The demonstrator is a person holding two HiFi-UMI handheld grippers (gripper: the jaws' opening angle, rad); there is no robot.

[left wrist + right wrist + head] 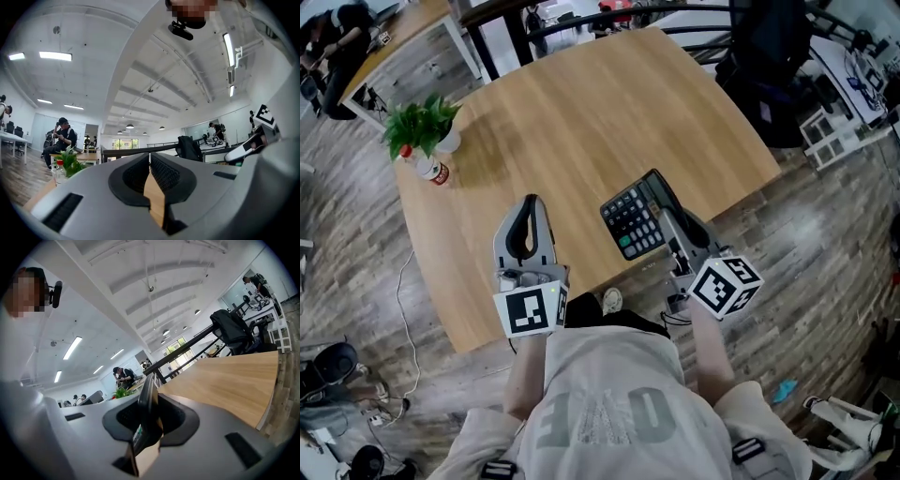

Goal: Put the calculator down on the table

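A: Your grey top [609, 403] sits closest. What's beyond it?
B: Wooden table [581, 103]. Your left gripper [530, 202] hangs over it, jaws pressed together with nothing between. Your right gripper [675, 225] pinches the calculator [630, 223], tilted above the table's near edge. Potted plant [420, 125], then a small bottle [431, 169] just beside it, at the left edge.

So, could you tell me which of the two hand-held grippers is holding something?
The right hand-held gripper: its jaws clamp the calculator; the left hand-held gripper is empty.
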